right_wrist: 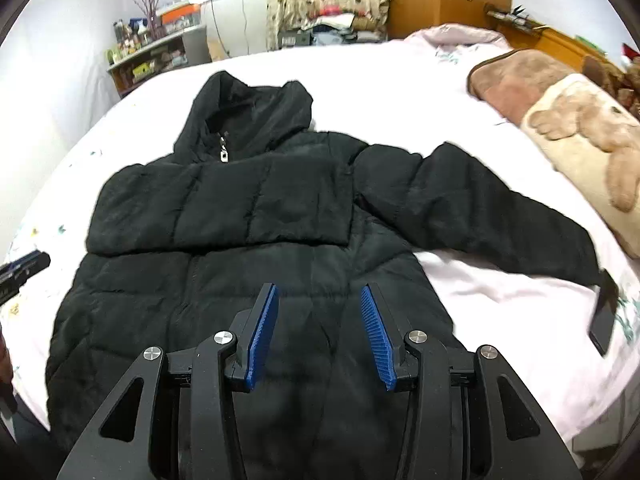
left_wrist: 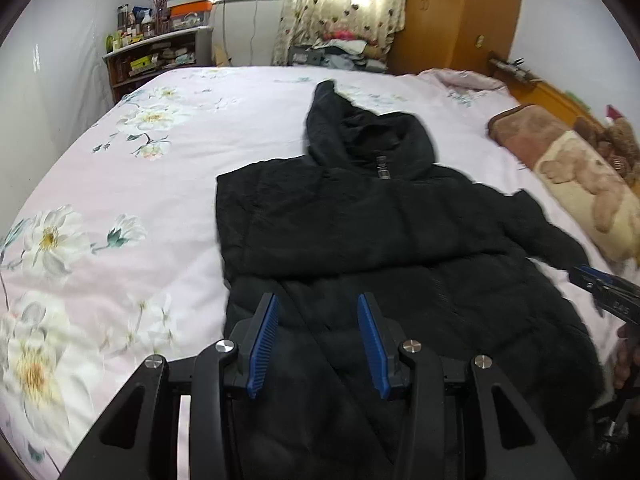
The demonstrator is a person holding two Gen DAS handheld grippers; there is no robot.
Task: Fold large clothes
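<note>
- a black padded jacket (right_wrist: pixel 256 208) with a hood lies flat on the bed (right_wrist: pixel 440 100), front side up, the hood pointing to the far side.
- one sleeve (right_wrist: pixel 224 204) is folded across the chest and lies on top of the body of the jacket.
- the other sleeve (right_wrist: pixel 500 216) stretches out to the right over the pink sheet, its cuff near a dark flat object (right_wrist: pixel 604 324) that i cannot identify.
- the left tool (left_wrist: pixel 318 312) hangs over the lower part of the jacket; its blue pads are wide apart and hold nothing.
- the right tool (right_wrist: pixel 320 304) is also above the lower part of the jacket, spread wide, with nothing between the pads.
- a silver zipper pull (right_wrist: pixel 224 156) shows at the collar.
- a brown blanket with a bear picture (right_wrist: pixel 580 128) lies at the right side of the bed, apart from the jacket.
- a shelf with bottles and boxes (left_wrist: pixel 156 52) stands at the far left wall.
</note>
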